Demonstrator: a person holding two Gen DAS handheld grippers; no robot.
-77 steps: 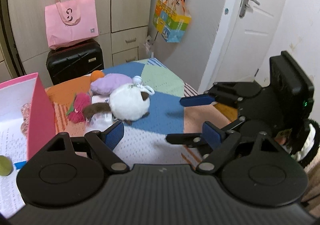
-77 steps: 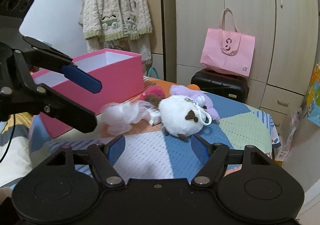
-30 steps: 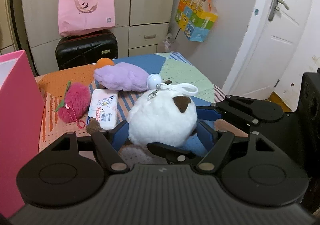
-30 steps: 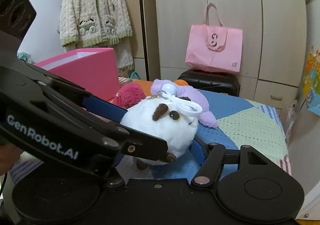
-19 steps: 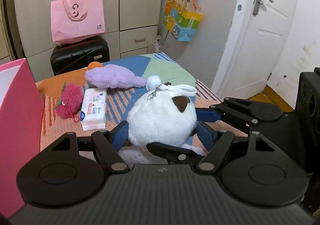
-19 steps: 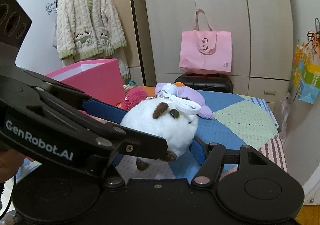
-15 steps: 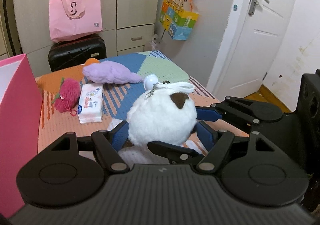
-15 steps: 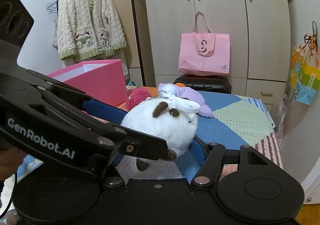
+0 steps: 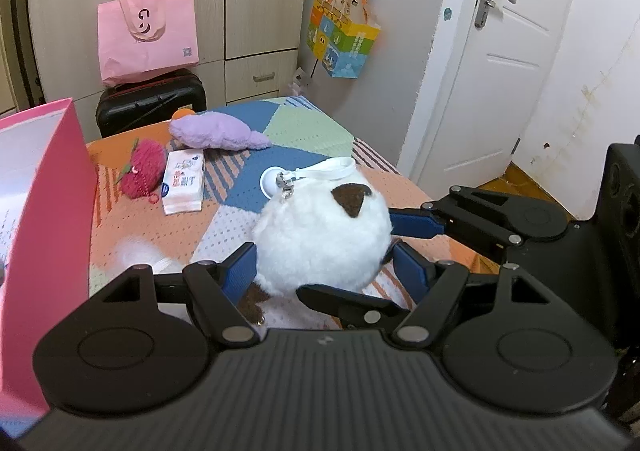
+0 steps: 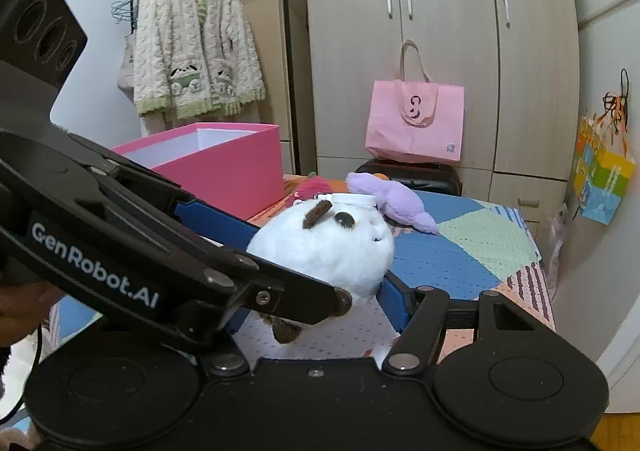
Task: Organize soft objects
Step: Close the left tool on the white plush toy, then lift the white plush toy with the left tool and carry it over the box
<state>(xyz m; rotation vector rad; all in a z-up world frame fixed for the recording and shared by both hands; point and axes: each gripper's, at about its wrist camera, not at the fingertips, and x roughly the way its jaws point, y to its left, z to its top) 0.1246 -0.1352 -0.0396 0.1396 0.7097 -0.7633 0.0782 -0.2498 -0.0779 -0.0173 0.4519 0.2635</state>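
A round white plush toy (image 9: 320, 239) with brown ears and a white strap is held above the patchwork bed. My left gripper (image 9: 326, 269) is shut on it from both sides. My right gripper (image 10: 316, 295) is also shut on the white plush toy (image 10: 324, 251), crossing the left one. A purple plush (image 9: 216, 133), a red strawberry plush (image 9: 142, 171) and a tissue pack (image 9: 183, 181) lie on the bed further back. An open pink box (image 9: 44, 219) stands at the left; it also shows in the right wrist view (image 10: 224, 167).
A pink tote bag (image 9: 148, 35) sits on a black suitcase (image 9: 152, 103) before the wardrobe. A white fluffy item (image 9: 140, 255) lies on the bed near the box. A colourful bag (image 9: 342, 41) hangs on the wall beside a white door (image 9: 500, 63). A knit cardigan (image 10: 196, 47) hangs at the left.
Both grippers came together around the white plush toy and lifted it off the bed. It has risen and shifted slightly, and the bed items now look farther away.
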